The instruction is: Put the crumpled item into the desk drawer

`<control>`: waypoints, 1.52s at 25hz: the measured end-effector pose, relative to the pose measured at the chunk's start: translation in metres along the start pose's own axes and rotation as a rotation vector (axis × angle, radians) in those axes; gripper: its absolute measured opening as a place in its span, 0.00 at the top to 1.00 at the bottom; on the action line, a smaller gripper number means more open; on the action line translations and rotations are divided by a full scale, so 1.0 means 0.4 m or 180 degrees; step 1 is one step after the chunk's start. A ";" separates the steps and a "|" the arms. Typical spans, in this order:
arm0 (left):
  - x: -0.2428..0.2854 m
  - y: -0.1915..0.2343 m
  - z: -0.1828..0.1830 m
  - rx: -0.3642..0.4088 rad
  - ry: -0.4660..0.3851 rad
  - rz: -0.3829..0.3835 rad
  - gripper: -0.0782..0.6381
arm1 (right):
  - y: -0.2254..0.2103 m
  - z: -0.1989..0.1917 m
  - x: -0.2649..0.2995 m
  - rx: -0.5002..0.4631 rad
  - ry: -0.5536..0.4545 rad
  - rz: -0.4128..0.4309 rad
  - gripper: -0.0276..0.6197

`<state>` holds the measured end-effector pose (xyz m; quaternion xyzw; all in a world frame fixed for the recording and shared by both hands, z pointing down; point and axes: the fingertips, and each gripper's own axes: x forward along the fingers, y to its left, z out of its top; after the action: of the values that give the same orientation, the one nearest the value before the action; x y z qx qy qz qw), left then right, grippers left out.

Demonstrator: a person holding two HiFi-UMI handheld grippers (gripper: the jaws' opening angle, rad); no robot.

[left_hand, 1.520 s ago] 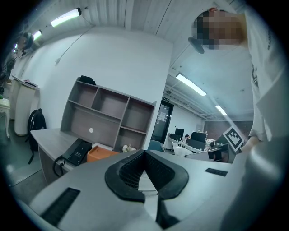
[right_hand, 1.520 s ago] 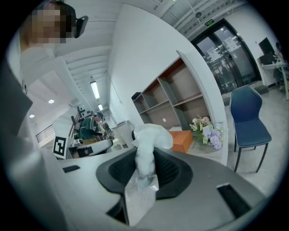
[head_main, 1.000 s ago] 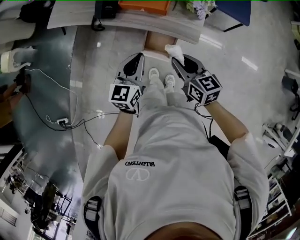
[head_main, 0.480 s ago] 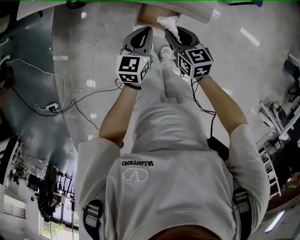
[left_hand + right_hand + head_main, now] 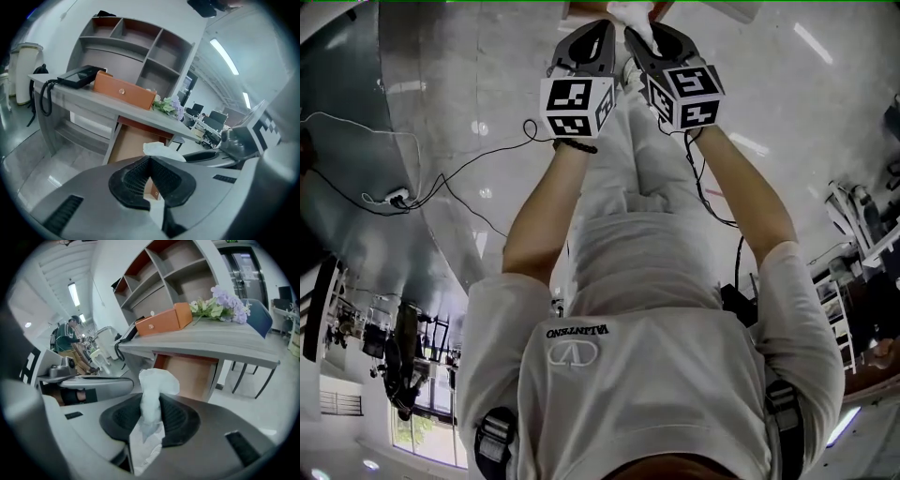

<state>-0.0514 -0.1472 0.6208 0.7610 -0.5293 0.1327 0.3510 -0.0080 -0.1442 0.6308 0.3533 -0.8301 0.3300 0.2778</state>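
My right claw [image 5: 151,414] is clamped on a crumpled white tissue [image 5: 153,386]: both black ribbed pads press on its middle. A puffed end stands up above the fingertips, and a flatter tail hangs below, back towards my hand. In the head view the right claw [image 5: 649,39] is stretched out in front of me at the top of the frame, with the tissue [image 5: 630,11] poking out past its tip. My left claw [image 5: 592,42] sits close beside it, on its left. In the left gripper view the left claw [image 5: 150,165] has its pad tips together and nothing between them. From there the tissue [image 5: 158,149] shows just beyond those tips and slightly to their right. The grey body of the right claw [image 5: 234,140] lies further right. Ahead of both claws stands a grey desk [image 5: 225,347]. A brown wooden drawer [image 5: 190,376] sits under its top, directly beyond the tissue and apart from it. On the desk top, above and ahead of the right claw, sit an orange-brown box with a small knob [image 5: 164,320] and a bunch of purple and white flowers [image 5: 225,303]. A black telephone [image 5: 78,76] sits at the desk's far left, and a grey shelf unit with open compartments [image 5: 136,47] rises behind.
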 end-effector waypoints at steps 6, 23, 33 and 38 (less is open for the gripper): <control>0.041 0.014 -0.042 -0.0075 0.0039 0.0029 0.89 | -0.030 -0.021 0.043 0.0092 -0.0007 -0.0049 0.80; 0.154 0.067 -0.144 -0.0180 0.0122 0.0144 0.89 | -0.089 -0.109 0.129 0.0363 0.0001 -0.0062 0.80; 0.186 0.107 -0.191 -0.0232 0.0193 0.0268 0.89 | -0.108 -0.145 0.168 0.0477 0.0032 -0.0107 0.80; 0.195 0.119 -0.209 -0.0209 0.0235 0.0302 0.89 | -0.123 -0.159 0.185 0.0649 0.0022 -0.0142 0.80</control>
<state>-0.0484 -0.1557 0.7443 0.7176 -0.5556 0.1597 0.3884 0.0004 -0.1530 0.7395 0.3970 -0.7832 0.4077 0.2505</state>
